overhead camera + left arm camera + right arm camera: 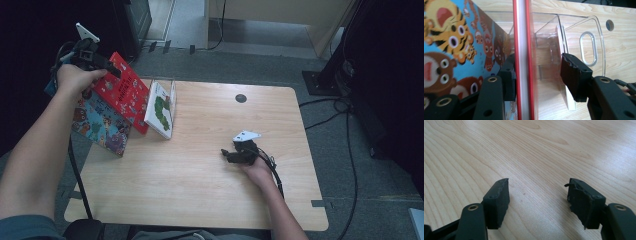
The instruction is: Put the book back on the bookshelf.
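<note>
A red picture book [122,90] stands tilted in a clear acrylic book rack [173,95] at the table's far left. A blue animal book [102,127] leans on its left, and a white book with a green figure [161,110] stands to its right. My left gripper [112,70] is at the red book's top edge. In the left gripper view the red book's edge [524,62] runs between the jaws of the left gripper [540,70]: the left pad [509,75] is beside it and the right pad [574,75] stands well apart. My right gripper [225,155] rests open on the wood, nothing between its jaws [539,192].
The wooden table [200,190] has a round cable hole [241,98] near its far edge. The rack's clear end wall with an oval handle slot [589,47] stands to the right of the books. Cables and a dark stand [325,75] lie on the grey floor beyond.
</note>
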`<state>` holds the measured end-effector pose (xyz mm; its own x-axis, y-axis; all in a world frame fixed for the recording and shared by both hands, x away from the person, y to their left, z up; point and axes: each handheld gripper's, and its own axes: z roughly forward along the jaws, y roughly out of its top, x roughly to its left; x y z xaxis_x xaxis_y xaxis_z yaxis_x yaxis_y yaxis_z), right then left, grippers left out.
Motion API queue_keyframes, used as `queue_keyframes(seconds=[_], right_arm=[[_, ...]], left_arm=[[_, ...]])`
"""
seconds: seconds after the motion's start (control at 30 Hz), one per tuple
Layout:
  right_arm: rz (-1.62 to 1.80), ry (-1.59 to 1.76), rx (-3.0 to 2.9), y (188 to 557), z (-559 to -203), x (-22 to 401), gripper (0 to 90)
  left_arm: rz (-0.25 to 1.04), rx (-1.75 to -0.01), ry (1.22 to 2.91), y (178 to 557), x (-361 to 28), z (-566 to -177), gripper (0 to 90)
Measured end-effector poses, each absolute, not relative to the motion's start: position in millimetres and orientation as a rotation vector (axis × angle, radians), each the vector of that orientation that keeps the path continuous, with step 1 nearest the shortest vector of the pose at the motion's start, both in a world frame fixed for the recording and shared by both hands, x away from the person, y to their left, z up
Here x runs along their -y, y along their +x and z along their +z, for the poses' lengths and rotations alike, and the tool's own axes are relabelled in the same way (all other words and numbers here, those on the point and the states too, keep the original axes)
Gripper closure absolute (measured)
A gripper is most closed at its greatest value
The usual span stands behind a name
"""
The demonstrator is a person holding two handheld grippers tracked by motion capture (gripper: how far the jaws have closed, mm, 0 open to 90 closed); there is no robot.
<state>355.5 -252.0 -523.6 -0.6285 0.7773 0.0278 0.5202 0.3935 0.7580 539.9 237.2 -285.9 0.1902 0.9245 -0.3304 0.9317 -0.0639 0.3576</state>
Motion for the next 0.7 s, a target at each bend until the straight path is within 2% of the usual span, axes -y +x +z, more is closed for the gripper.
queue_keyframes(seconds=[0.7], right_arm=[[1.086, 1.114, -2.333, 354.7, -523.7, 252.2, 32.0]], left_arm=[[0.035, -1.677, 1.927, 508.2, -263.4, -251.8, 45.5]])
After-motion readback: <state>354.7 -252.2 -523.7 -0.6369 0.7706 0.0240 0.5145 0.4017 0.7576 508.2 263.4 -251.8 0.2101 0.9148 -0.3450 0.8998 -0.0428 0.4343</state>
